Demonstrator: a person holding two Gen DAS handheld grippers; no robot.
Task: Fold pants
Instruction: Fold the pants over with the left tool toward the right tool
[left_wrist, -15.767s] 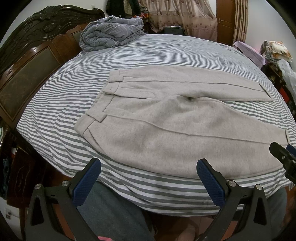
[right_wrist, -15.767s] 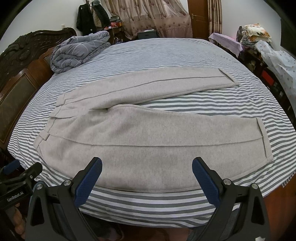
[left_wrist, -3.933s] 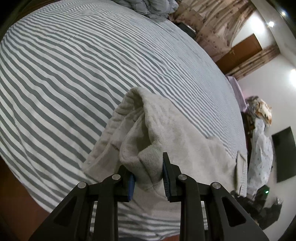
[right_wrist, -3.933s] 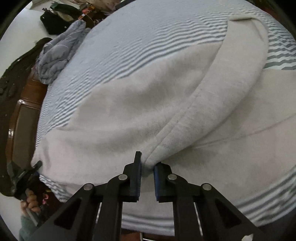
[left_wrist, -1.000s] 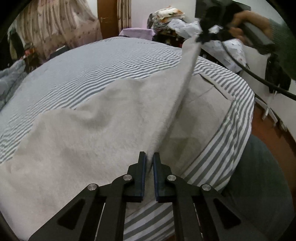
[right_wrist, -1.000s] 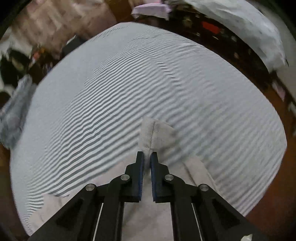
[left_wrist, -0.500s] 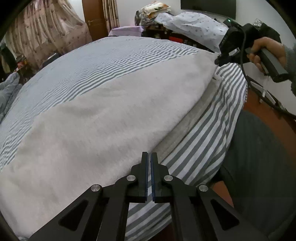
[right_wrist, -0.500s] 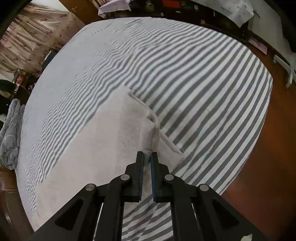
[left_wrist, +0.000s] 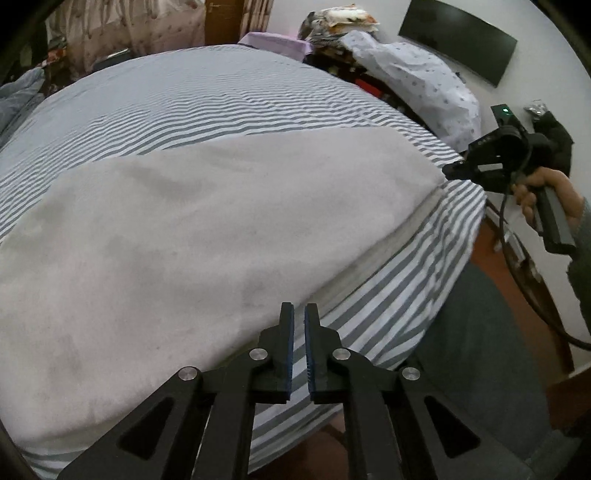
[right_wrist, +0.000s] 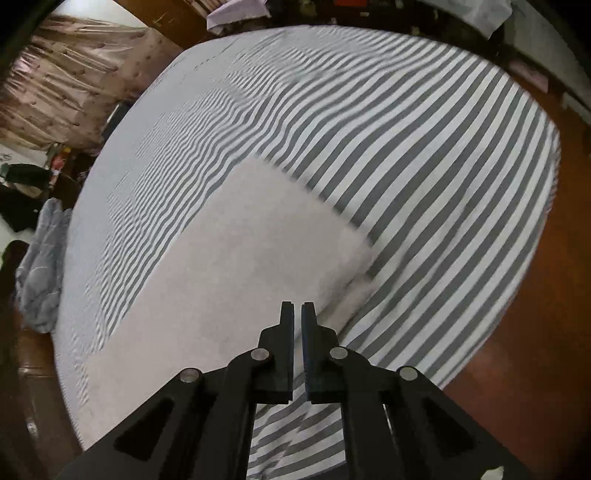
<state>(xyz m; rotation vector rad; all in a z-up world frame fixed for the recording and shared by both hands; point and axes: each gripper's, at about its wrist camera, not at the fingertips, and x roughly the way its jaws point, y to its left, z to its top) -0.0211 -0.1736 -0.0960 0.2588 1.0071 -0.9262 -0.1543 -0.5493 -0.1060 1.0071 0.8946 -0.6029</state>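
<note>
Left wrist view first: we record the pants (left_wrist: 192, 236) as a soft, fleecy light-grey slab lying flat on the bed (left_wrist: 229, 96), whose cover is a grey-and-white striped cloth. One leg appears laid over the other, a lower layer showing as a narrow strip along the near edge. The left gripper (left_wrist: 299, 325) hangs just off that edge with its black, blue-padded fingers almost pressed together, a thin slit between them and no cloth in it. At the far corner we note the right gripper (left_wrist: 458, 171), a black tool in a bare hand (left_wrist: 546, 195); its tips sit at the cuff, and whether they touch it we cannot tell. In the right wrist view the right gripper (right_wrist: 297, 321) shows the same narrow slit, with nothing caught between the pads. The pants (right_wrist: 236, 273) there are motion-blurred, their squared cuff end near the bed's (right_wrist: 424, 147) rounded corner. The waist end is cut off in both views.
</note>
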